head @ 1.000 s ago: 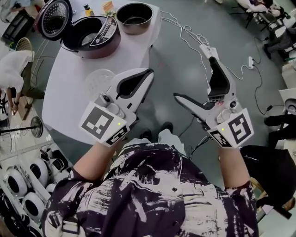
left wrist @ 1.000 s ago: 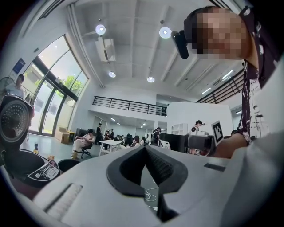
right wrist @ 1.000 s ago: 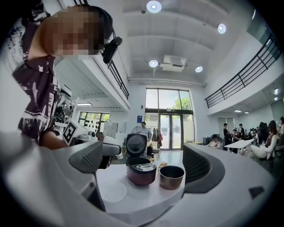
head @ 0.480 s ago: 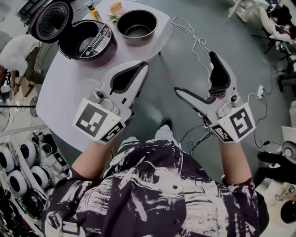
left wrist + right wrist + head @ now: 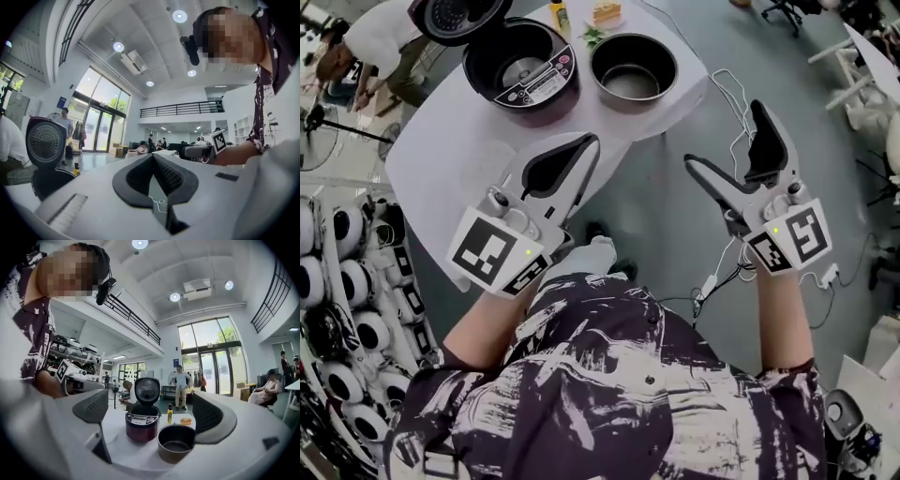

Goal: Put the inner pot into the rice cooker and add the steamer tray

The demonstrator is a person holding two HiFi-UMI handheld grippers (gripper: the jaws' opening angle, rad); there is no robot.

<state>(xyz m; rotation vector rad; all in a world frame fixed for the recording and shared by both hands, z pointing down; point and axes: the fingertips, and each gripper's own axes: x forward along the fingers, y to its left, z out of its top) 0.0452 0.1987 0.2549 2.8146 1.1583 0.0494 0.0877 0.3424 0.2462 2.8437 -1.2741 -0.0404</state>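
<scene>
What stood on the table (image 5: 441,136), counted
There was one rice cooker (image 5: 520,70), one inner pot (image 5: 634,67), one yellow bottle (image 5: 557,16) and one clear steamer tray (image 5: 490,157).

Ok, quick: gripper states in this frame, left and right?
Left gripper: closed, jaws together, holding nothing.
Right gripper: open, jaws wide apart, empty.

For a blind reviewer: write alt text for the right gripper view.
The right hand-held gripper, jaws wide apart and empty, faces a white table holding an open red rice cooker and, to its right, a dark inner pot. A small yellow bottle stands behind them, and a person stands in the bright hall beyond.
</scene>
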